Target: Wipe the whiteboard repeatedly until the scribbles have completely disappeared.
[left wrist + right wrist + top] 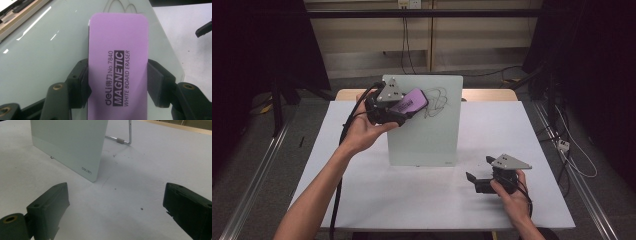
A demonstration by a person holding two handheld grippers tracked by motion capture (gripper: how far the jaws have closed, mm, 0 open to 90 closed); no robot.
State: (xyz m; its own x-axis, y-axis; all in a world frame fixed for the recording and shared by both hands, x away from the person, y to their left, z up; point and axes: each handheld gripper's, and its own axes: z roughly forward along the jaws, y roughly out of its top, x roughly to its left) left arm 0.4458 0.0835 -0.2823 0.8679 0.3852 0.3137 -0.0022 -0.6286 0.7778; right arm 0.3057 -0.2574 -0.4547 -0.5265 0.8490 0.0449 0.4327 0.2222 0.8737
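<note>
While the left gripper clamps a purple eraser, the right gripper rests on the table with its jaws spread wide and nothing between them.

The eraser sits against the upper left of the standing whiteboard, just left of a black scribble; it seems to touch the glass, though that is hard to judge. The right gripper lies near the board's right foot.
</note>
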